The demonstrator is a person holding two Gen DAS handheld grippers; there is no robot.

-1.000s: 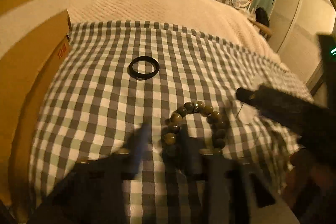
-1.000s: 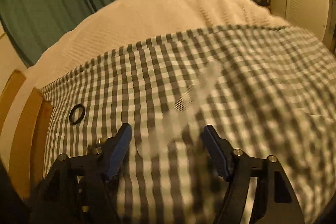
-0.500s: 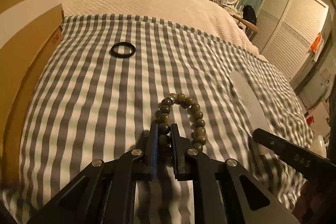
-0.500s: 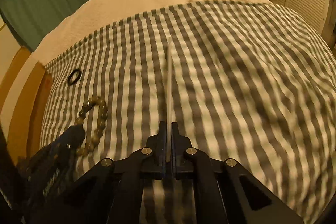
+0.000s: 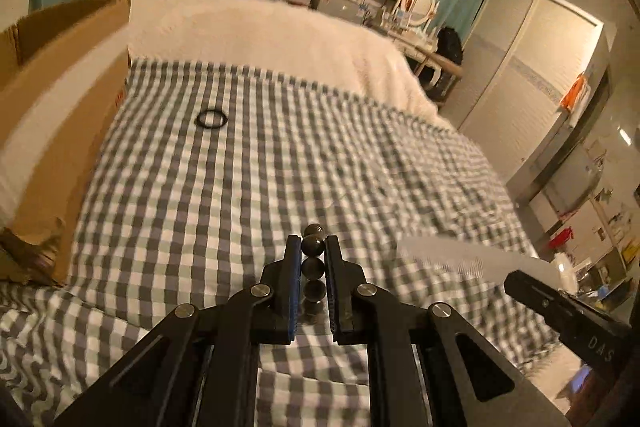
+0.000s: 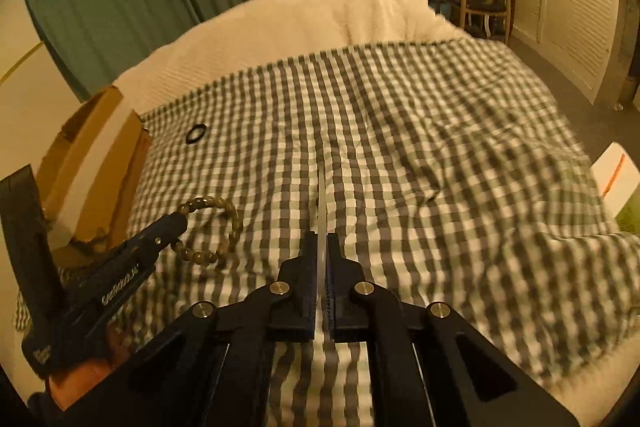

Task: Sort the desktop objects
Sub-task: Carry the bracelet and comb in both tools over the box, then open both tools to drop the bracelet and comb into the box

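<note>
The left gripper (image 5: 313,247) has its jaws clenched on a string of dark olive-brown round beads (image 5: 313,246), lifted above the grey-and-white checked bedspread (image 5: 240,187). The right gripper (image 6: 320,247) grips a thin translucent white plastic comb (image 6: 321,203) edge-on. Farther off, a black ring (image 5: 211,118) lies near the brown cardboard box (image 5: 60,99).

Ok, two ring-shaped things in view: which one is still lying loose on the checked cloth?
The plain black ring, flat near the cardboard box. The bead bracelet is clamped in the left gripper and hangs from it.
</note>
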